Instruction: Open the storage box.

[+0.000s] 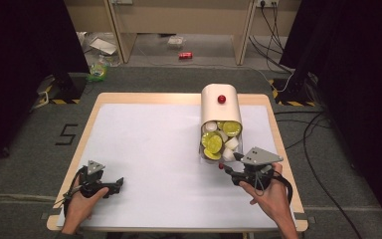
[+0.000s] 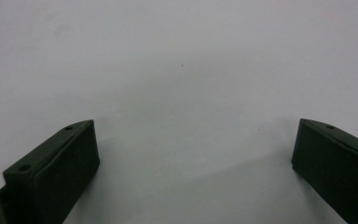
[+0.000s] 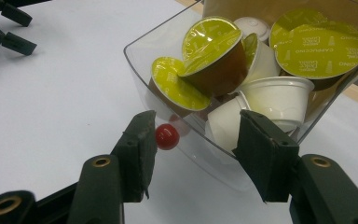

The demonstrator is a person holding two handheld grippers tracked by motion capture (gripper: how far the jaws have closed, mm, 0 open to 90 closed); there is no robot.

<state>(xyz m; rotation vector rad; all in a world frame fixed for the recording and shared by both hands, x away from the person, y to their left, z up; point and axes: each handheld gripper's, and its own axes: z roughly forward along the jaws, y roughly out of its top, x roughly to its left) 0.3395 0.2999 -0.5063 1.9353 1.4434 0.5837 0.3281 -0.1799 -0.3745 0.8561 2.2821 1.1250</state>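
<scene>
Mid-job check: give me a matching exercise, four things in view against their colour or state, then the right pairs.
Things:
1. left gripper
2. right gripper
3. drawer knob
4. capsule lids

Colour or state:
A. small, round and red
B. open over bare white table, nothing between its jaws
C. yellow-green foil
D. jaws around the front of the clear drawer, close to the knob; whether they press on anything I cannot tell

Pairs: 1-B, 2-D, 3-A, 4-C
</scene>
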